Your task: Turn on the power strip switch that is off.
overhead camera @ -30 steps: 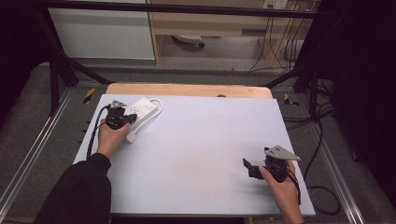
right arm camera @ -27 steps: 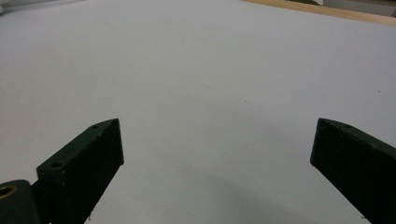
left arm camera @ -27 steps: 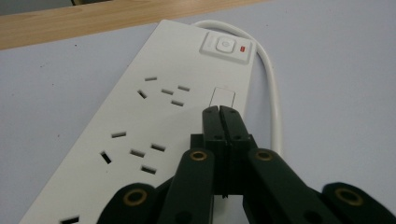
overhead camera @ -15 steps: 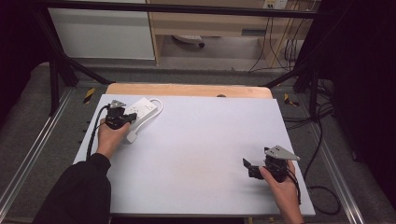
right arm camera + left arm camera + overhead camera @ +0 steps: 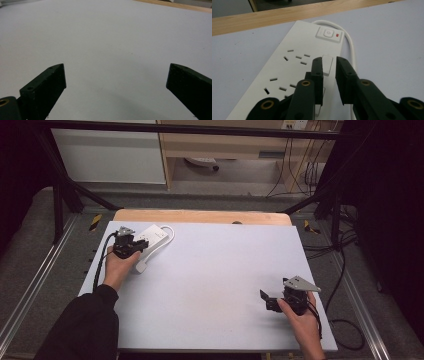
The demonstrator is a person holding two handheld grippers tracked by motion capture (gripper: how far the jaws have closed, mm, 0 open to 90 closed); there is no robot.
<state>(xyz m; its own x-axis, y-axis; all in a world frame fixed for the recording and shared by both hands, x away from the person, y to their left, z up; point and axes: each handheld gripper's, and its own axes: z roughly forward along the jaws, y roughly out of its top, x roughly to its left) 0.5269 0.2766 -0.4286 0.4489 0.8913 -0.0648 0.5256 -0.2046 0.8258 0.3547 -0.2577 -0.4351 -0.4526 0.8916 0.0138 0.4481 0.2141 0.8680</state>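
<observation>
A white power strip (image 5: 294, 62) with a switch and a red light (image 5: 337, 35) lies at the table's far left (image 5: 152, 237), its white cable (image 5: 352, 50) looping beside it. My left gripper (image 5: 329, 62) hovers low over the strip (image 5: 131, 245). Its jaws have just been opening and stand a narrow gap apart. A small white block (image 5: 327, 65), seemingly a plug seated in the strip, sits between them, with a sliver of space at the right pad. My right gripper (image 5: 116, 77) rests near the front right (image 5: 266, 301), open wide over bare table with nothing between its jaws.
The table top (image 5: 215, 270) is a pale sheet with a wooden edge (image 5: 200, 216) along the far side. Black frame bars (image 5: 65, 195) and cables (image 5: 345, 270) flank the table. A white cabinet (image 5: 110, 155) stands beyond it.
</observation>
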